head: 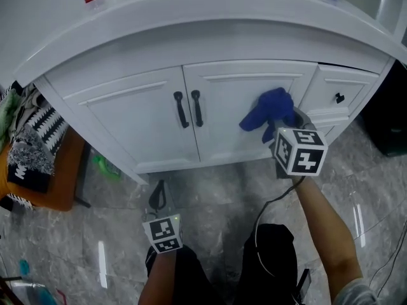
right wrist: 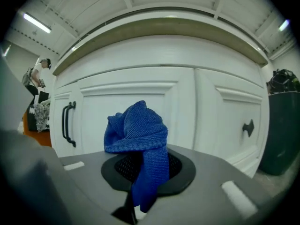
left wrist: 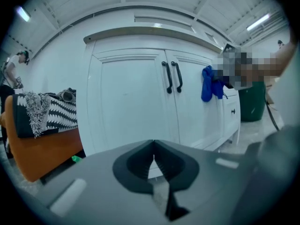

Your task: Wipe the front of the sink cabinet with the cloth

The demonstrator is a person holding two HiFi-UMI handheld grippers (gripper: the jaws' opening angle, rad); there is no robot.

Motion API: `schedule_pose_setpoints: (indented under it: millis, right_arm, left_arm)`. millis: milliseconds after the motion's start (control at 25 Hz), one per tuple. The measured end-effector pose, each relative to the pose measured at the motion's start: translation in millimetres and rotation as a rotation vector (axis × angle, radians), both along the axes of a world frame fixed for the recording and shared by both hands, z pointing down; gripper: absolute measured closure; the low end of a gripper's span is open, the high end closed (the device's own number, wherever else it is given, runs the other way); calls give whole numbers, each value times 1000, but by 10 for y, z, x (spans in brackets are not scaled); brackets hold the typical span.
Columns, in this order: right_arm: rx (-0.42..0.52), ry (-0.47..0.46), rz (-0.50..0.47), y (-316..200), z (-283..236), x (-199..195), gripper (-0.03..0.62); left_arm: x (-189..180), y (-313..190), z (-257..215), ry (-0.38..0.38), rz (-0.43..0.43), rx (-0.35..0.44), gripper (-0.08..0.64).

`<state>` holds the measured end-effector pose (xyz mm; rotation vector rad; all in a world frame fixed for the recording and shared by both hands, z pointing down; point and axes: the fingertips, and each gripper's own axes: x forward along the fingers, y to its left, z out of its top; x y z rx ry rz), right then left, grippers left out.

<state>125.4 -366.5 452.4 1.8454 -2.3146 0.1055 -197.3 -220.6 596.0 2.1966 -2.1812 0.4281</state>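
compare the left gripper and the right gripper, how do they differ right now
The right gripper is shut on the blue cloth; the left gripper is shut on nothing. The right gripper is up at the right door of the cabinet; the left gripper hangs low over the floor, back from it. Both carry a marker cube.

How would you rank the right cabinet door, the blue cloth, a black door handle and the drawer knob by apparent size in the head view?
1. right cabinet door
2. blue cloth
3. black door handle
4. drawer knob
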Motion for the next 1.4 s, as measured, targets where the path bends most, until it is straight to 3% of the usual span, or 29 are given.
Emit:
schedule_pose_setpoints:
  millis: [200,440,680,1000,1120,1240,1400]
  right_arm:
    - [-27,34,63,20,171,286,529]
    - [-50,77,104,7,486,342,529]
    - [-151,96,139,-2,1010,309,528]
    - [-195,25,236,10,1086,263,528]
    - [-177,23,158,33,1021,-25,529]
    - [-122,88,50,62,844,-643,529]
    - [-123,45,42,97,806,-1074,529]
  left_arm:
    - [121,-41,14,-12,25,-10,551]
    - [155,-38,-25,-13,30,5,551]
    - [122,32,-59,-12,22,-3,551]
    - [97,65,-106,4,25,9,551]
    - [70,69,-95,10,22,4,551]
    - [30,67,-77,26,11,3,551]
    - [-13,114,-96,36,0,6,551]
